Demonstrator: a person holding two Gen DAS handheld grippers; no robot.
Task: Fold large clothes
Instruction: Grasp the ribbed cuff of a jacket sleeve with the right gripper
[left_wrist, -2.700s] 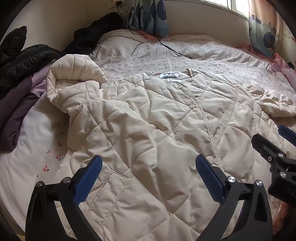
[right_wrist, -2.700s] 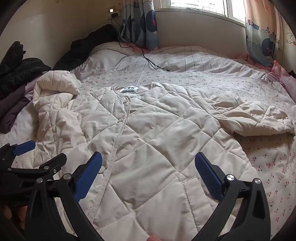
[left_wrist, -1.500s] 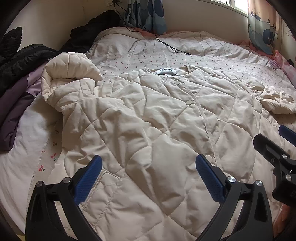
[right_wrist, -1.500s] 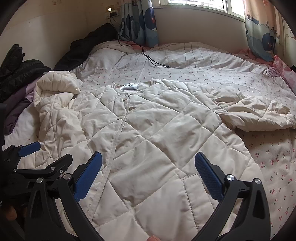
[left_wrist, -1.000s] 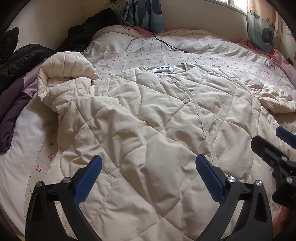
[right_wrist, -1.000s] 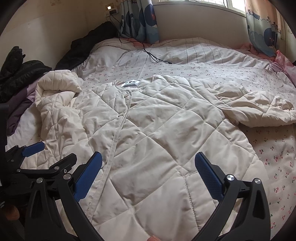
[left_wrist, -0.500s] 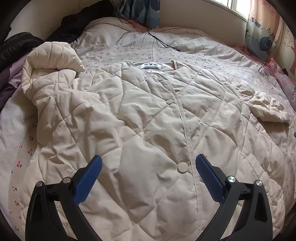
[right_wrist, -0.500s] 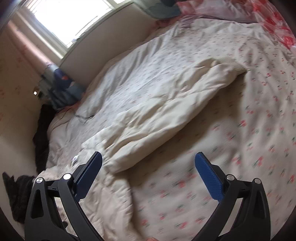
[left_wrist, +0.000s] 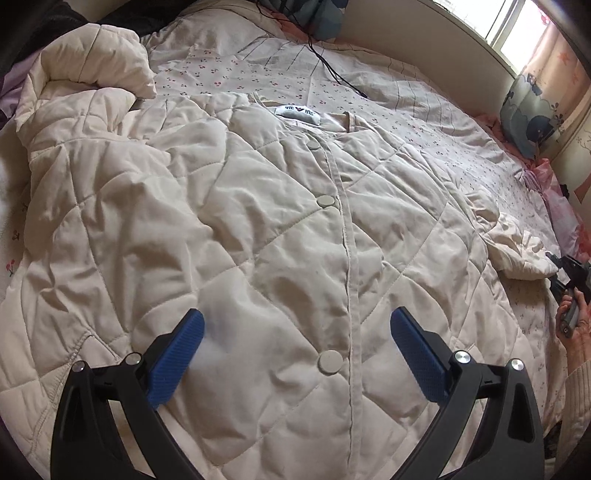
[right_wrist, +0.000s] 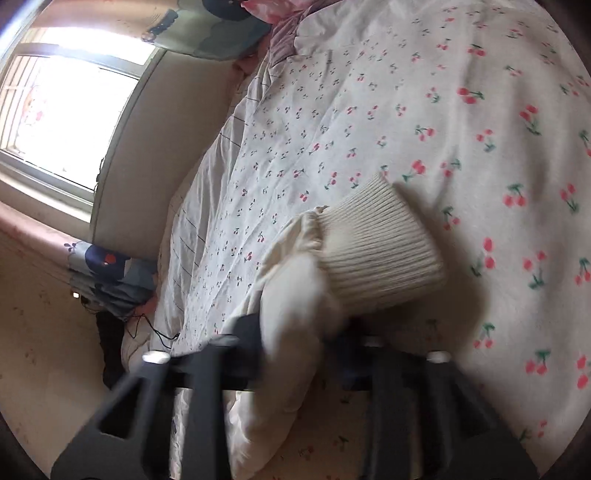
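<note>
Left wrist view: quilted jacket lengthwise, collar toward the window.

Left gripper hovers, jaws wide apart, above the cream quilted jacket spread flat on the bed. Right gripper sits at the sleeve end.

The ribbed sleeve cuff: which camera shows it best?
The right wrist view: the ribbed cuff fills the centre, just ahead of the right gripper, whose jaws are closing on the sleeve. In the left wrist view the sleeve end is small, crumpled at the right edge, ribbing indistinct.
</note>
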